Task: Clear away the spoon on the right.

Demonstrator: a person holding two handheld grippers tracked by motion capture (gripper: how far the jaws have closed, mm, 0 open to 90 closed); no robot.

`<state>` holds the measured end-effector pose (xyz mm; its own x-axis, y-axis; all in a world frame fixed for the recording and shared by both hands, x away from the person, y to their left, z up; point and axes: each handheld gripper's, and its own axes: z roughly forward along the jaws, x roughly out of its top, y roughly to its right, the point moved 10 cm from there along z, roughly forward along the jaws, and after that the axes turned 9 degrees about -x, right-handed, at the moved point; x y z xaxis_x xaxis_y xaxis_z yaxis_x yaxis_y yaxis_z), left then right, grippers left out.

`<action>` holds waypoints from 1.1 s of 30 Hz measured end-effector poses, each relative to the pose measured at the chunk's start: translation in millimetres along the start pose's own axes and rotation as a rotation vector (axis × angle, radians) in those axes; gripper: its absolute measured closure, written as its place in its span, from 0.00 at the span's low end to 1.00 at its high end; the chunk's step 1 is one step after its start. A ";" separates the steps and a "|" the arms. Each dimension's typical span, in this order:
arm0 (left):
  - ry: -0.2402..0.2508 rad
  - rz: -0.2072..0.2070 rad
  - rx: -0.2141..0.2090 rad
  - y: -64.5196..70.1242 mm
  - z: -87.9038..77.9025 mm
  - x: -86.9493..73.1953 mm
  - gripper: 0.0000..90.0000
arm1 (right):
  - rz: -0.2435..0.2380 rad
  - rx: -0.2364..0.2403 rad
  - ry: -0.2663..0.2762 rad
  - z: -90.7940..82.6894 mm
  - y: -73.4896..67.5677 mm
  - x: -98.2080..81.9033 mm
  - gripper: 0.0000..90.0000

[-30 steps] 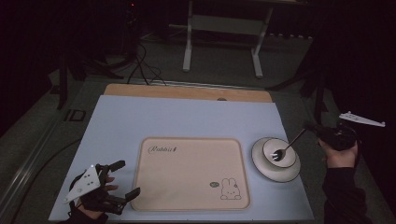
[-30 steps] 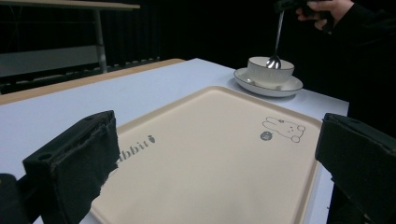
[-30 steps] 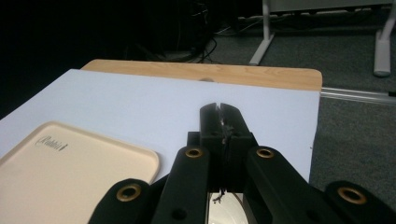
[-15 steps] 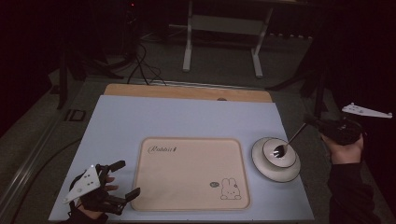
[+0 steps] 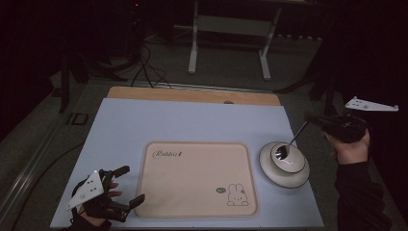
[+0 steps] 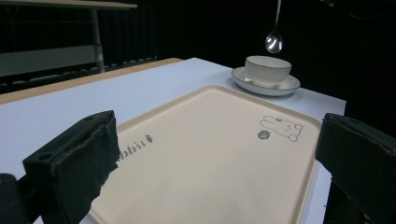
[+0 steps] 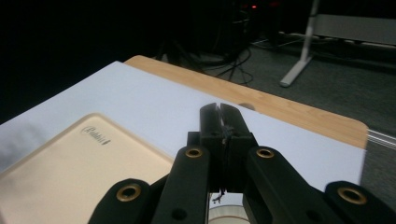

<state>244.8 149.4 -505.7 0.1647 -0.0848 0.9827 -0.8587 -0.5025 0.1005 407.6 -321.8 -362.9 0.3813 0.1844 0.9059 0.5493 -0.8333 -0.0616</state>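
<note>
Your right gripper (image 5: 312, 118) pinching the spoon (image 5: 290, 142) by its handle, bowl end hanging over the cup (image 5: 287, 158) on its saucer (image 5: 269, 168), your left gripper (image 5: 126, 184) spread wide at the tray's (image 5: 192, 192) near-left corner, on the white table (image 5: 144, 120)

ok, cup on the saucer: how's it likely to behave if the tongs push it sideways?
The cup looks like glazed ceramic, so probably slippery and breakable. It sits loose on a shallow saucer, so a push may slide it or tip it over the rim. The spoon hangs above it, not inside, so it adds no weight.
</note>
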 end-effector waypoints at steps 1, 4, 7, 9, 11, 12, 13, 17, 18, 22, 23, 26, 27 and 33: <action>0.000 0.000 0.000 -0.1 0.0 0.0 0.00 | -0.007 0.008 0.000 1.1 -2.7 1.0 1.00; 0.002 -0.001 -0.001 0.1 0.0 0.2 0.00 | -0.020 0.030 -0.002 5.3 -10.7 3.7 1.00; 0.001 0.000 -0.002 0.4 -0.1 0.2 0.00 | -0.035 0.047 -0.008 10.3 -18.4 5.6 1.00; 0.003 -0.001 -0.002 0.3 -0.1 0.3 0.00 | -0.042 0.065 -0.008 14.3 -24.1 7.1 1.00; 0.003 -0.001 -0.002 0.4 -0.2 0.4 0.00 | -0.045 0.069 -0.007 15.4 -25.9 7.7 1.00; 0.004 0.000 -0.003 0.5 -0.2 0.5 0.00 | -0.056 0.082 -0.011 18.8 -31.0 8.7 1.00; 0.003 0.000 -0.003 0.6 -0.3 0.4 0.00 | -0.061 0.088 -0.009 20.2 -33.7 9.6 1.00; 0.004 0.000 -0.003 0.6 -0.4 0.5 0.00 | -0.084 0.126 -0.011 25.5 -45.8 12.1 1.00; 0.004 0.000 -0.003 0.6 -0.4 0.5 0.00 | -0.091 0.133 -0.009 26.8 -48.7 12.9 1.00; 0.005 -0.001 -0.004 0.6 -0.4 0.5 0.00 | -0.122 0.173 -0.012 31.5 -60.9 14.5 1.00; 0.005 -0.001 -0.004 0.7 -0.4 0.5 0.00 | -0.130 0.182 -0.009 32.5 -64.0 15.0 1.00; 0.003 0.000 -0.005 0.9 -0.4 0.4 0.00 | -0.148 0.210 -0.010 35.2 -71.9 15.3 1.00; 0.003 0.000 -0.005 0.9 -0.4 0.4 0.00 | -0.155 0.223 -0.013 36.4 -75.3 15.1 1.00; 0.004 -0.002 -0.005 0.6 -0.5 0.3 0.00 | -0.178 0.294 -0.011 41.5 -91.2 13.1 1.00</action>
<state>244.1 149.5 -505.3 0.1643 -0.0807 0.9831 -0.8607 -0.4986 0.1029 393.4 -221.8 -362.8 0.2669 0.3208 0.9088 0.7985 -0.6016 -0.0222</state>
